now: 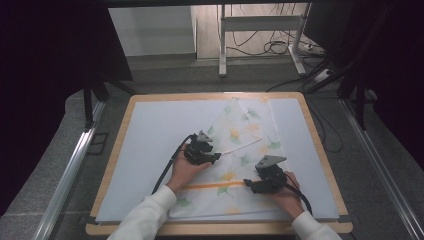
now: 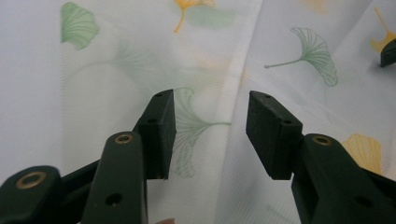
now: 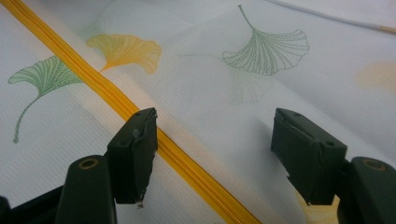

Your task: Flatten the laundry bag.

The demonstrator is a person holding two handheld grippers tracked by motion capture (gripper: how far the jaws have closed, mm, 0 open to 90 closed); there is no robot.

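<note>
A sheer white cloth [image 1: 250, 135] printed with green and yellow ginkgo leaves lies folded on the table, with an orange zipper band [image 1: 215, 186] across its near part. My left gripper [image 1: 214, 157] rests over the cloth's left fold and is open. In the left gripper view its jaws [image 2: 210, 135] stand apart above the cloth [image 2: 289, 60], with nothing pressed between them. My right gripper [image 1: 248, 185] sits at the zipper band's right end, also open. In the right gripper view the yellow zipper [image 3: 93, 79] runs past the left jaw, under the gripper [image 3: 215, 144].
A white mat [image 1: 150, 140] covers a wooden board [image 1: 116, 150]. A dark part of the other gripper [image 2: 387, 52] pokes in at the right edge of the left gripper view. Metal rails, a stand and cables [image 1: 270, 47] lie beyond the table.
</note>
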